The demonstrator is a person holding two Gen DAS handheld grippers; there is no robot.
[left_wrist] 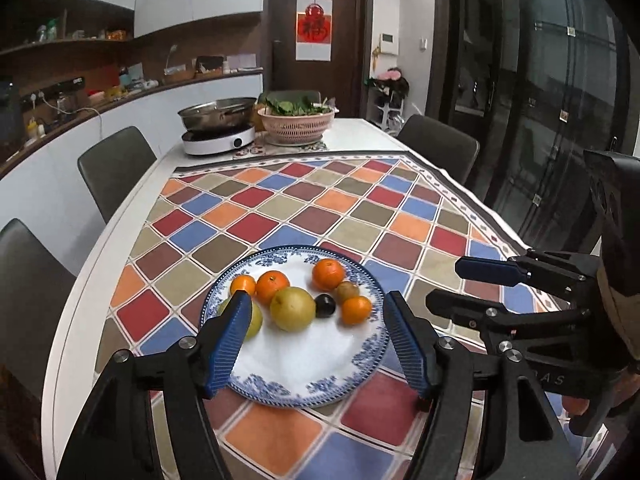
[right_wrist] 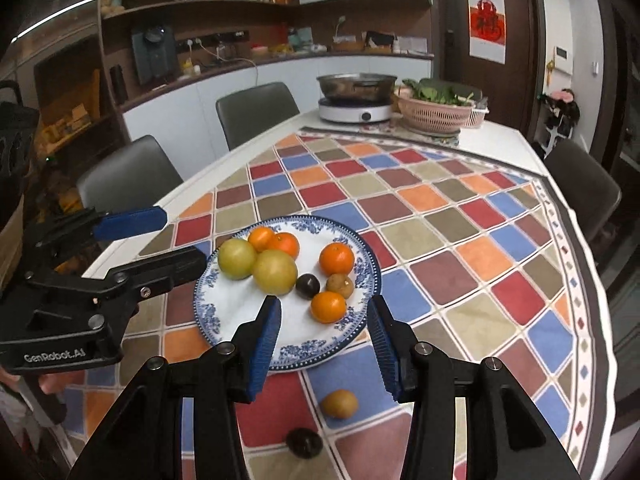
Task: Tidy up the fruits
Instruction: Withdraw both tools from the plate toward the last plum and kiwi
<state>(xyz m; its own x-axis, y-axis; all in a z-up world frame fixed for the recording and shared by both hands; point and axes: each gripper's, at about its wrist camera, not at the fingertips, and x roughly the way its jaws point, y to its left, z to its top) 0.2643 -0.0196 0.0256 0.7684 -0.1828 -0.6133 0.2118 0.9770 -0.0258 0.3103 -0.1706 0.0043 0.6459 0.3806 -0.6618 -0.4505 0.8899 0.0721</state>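
Blue-rimmed plate (right_wrist: 362, 268) holds oranges and pears; both the left gripper (left_wrist: 316, 336) and right gripper (right_wrist: 324, 344) hover with fingers wide, empty.

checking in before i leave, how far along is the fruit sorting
Mostly done: eight fruits sit on the blue-patterned plate. Nothing is in hand; the left gripper and right gripper are both open. Left: a brown fruit and a dark fruit lie on the tablecloth.

Black tools (right_wrist: 320, 344), ribbed blue pads (left_wrist: 228, 344)
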